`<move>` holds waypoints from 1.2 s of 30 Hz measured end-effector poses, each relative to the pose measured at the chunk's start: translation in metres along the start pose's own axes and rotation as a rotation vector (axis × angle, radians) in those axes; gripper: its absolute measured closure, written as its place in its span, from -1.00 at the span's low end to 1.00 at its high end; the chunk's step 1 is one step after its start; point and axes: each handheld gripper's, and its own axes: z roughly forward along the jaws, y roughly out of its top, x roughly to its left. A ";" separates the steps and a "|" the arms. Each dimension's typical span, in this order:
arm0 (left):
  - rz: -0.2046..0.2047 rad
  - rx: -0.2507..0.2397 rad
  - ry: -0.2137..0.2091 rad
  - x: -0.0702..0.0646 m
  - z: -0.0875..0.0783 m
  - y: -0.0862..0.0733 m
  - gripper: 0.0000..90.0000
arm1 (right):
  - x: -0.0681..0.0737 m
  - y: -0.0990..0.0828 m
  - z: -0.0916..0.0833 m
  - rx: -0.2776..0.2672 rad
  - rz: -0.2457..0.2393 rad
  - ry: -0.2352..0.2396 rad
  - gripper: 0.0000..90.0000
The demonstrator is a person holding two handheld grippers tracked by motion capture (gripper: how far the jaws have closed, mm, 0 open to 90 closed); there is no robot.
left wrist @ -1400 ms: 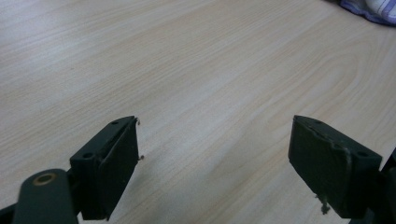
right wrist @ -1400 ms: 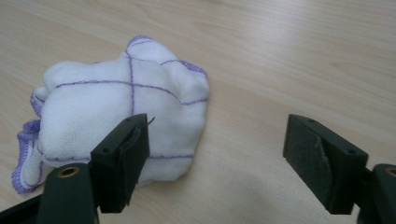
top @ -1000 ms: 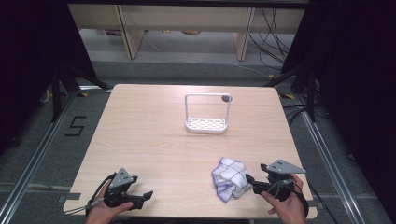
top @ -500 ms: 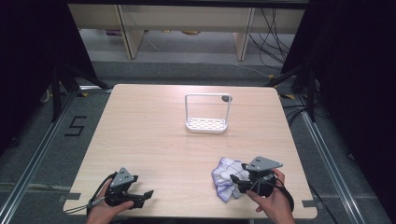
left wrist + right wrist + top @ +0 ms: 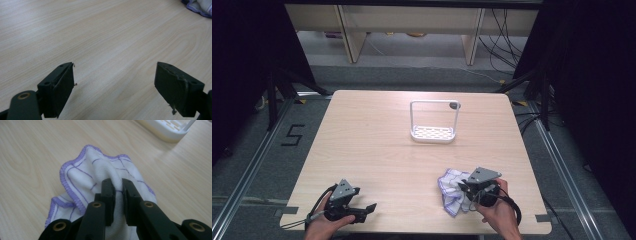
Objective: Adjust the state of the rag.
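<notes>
Black tongs [image 5: 466, 189], brass-ringed screws at pivots; grey three-cornered plates on top; black cables trailing.

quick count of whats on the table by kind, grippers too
cloth, white with purple trim: 1
white rack: 1
grippers: 2, left gripper and right gripper
total: 4

White cloth [image 5: 452, 192] with purple stitched border and thin purple grid lines lies crumpled on the tabletop [image 5: 377, 150] near its front right edge. A raised fold at its middle appears pinched between the right claw [image 5: 468, 189] jaws.
</notes>
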 end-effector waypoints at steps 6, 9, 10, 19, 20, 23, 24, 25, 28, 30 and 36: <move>0.001 0.002 -0.005 0.000 0.001 0.000 -0.66 | -0.002 0.011 -0.017 -0.078 -0.018 0.013 0.83; 0.000 0.006 -0.007 0.000 0.000 0.001 -0.66 | -0.001 0.018 -0.026 -0.117 0.003 0.046 0.84; -0.008 -0.011 -0.009 -0.001 0.001 0.001 -0.66 | -0.002 0.021 -0.029 -0.131 -0.007 0.046 0.84; -0.026 -0.057 -0.011 -0.002 -0.001 0.003 -0.66 | 0.012 0.066 -0.043 -0.237 -0.048 0.131 0.85; -0.031 -0.059 -0.005 -0.002 -0.001 0.003 -0.66 | 0.013 0.072 -0.042 -0.251 -0.070 0.151 0.85; -0.001 -0.039 -0.001 0.001 -0.004 0.004 -0.66 | 0.018 0.082 -0.040 -0.279 -0.078 0.172 0.85; -0.037 -0.066 0.003 -0.001 -0.003 0.004 -0.66 | 0.022 0.087 -0.039 -0.286 -0.070 0.188 0.85; -0.034 -0.073 0.006 0.000 -0.003 0.004 -0.66 | 0.029 0.098 -0.036 -0.295 -0.101 0.209 0.85; -0.030 -0.070 0.015 0.002 -0.005 0.004 -0.66 | 0.036 0.107 -0.031 -0.300 -0.124 0.237 0.85; -0.042 -0.086 0.030 0.002 -0.006 0.004 -0.66 | 0.042 0.115 -0.019 -0.287 -0.138 0.265 0.85; -0.030 -0.071 0.042 0.006 -0.008 0.004 -0.65 | 0.047 0.101 0.022 -0.158 -0.163 0.231 0.85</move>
